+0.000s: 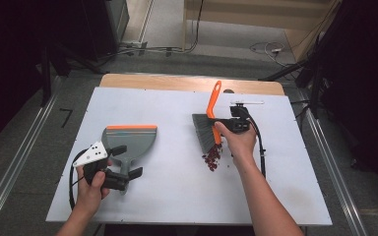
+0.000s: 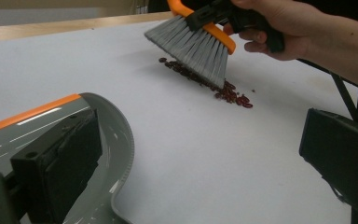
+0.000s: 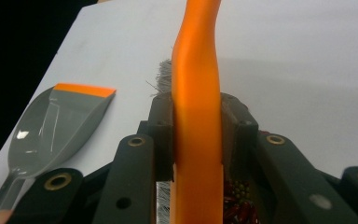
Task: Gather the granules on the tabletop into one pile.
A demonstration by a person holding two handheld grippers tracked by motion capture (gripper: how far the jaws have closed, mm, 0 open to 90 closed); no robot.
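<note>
two grippers work here: the right gripper [image 1: 230, 125] pinches the brush [image 1: 210, 118] over the beans [image 1: 211, 158]. the left gripper [image 1: 124, 161] stands spread around the dustpan [image 1: 130, 140] handle.

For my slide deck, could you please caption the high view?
Right gripper sweeps red beans with a brush; left gripper straddles the dustpan handle.

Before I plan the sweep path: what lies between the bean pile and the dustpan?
Nothing: in the high view the white tabletop is bare between the red beans and the dustpan; the left gripper view shows the same.
</note>
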